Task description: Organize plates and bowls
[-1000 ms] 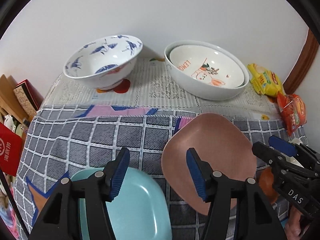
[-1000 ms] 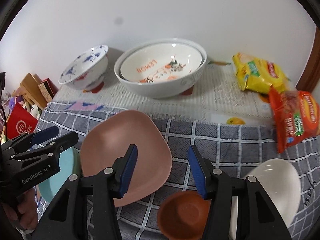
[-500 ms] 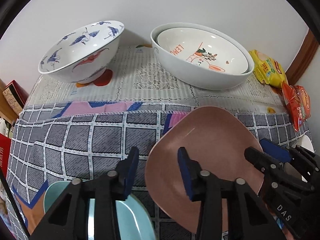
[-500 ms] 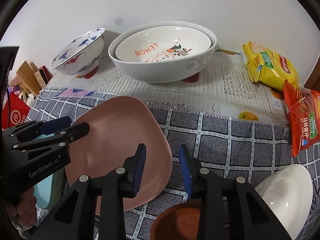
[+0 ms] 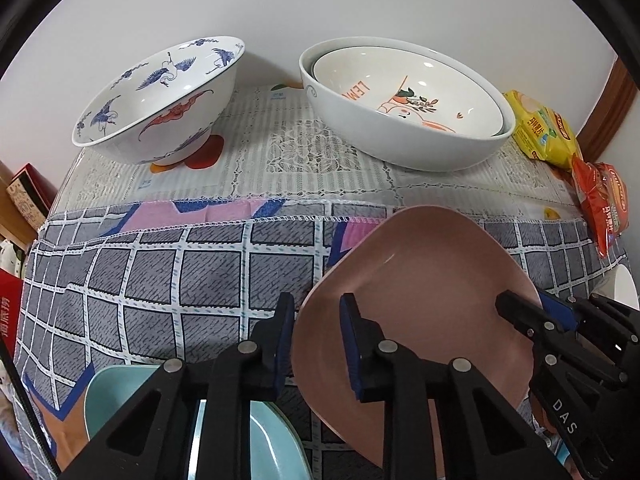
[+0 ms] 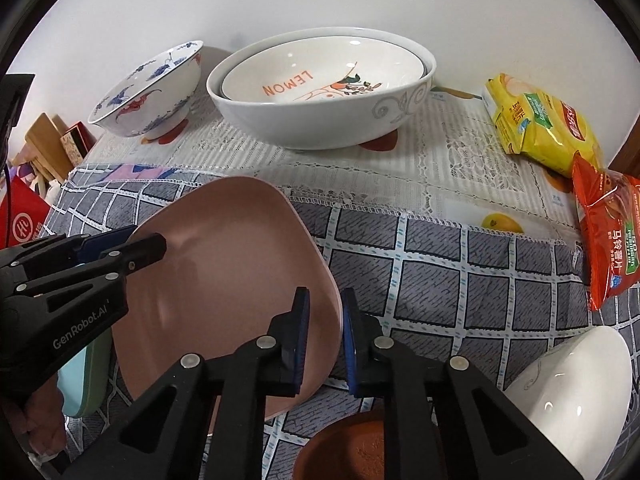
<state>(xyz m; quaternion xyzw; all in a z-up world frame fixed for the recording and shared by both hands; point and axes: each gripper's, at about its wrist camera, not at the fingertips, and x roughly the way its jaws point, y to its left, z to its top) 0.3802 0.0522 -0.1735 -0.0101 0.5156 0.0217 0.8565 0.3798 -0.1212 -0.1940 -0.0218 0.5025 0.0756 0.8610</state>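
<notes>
You had both claws on the pink plate (image 6: 224, 280) here, one per side, and honestly that looked like the reason it sat tilted up off the worktop (image 5: 160, 280) instead of lying flat. Your right claw (image 6: 324, 336) was nearly shut, with the plate's right rim in the thin gap between the blue pads (image 6: 300, 332); whether they were actually pinching it, I couldn't tell. Your left claw (image 5: 316, 340) straddled the opposite rim with its jaws a bit wider apart, one pad under the plate and one over it, so my guess was it hadn't clamped yet.

The teal plate (image 5: 264, 440) was just below your left claw, near edge of the worktop, right beside the pink one. That looked like the obvious stacking spot to me, plate on plate.

At the back, the lemon bowl (image 6: 320, 76) was already nested inside the big white bowl (image 6: 320, 120), with the blue crane bowl (image 5: 160, 96) off by itself to the left. A brown dish (image 6: 360, 452) and a white bowl (image 6: 568, 392) sat near your right claw, unsorted.

Snack bags (image 6: 536, 124) were over on the right, well clear of everything.
</notes>
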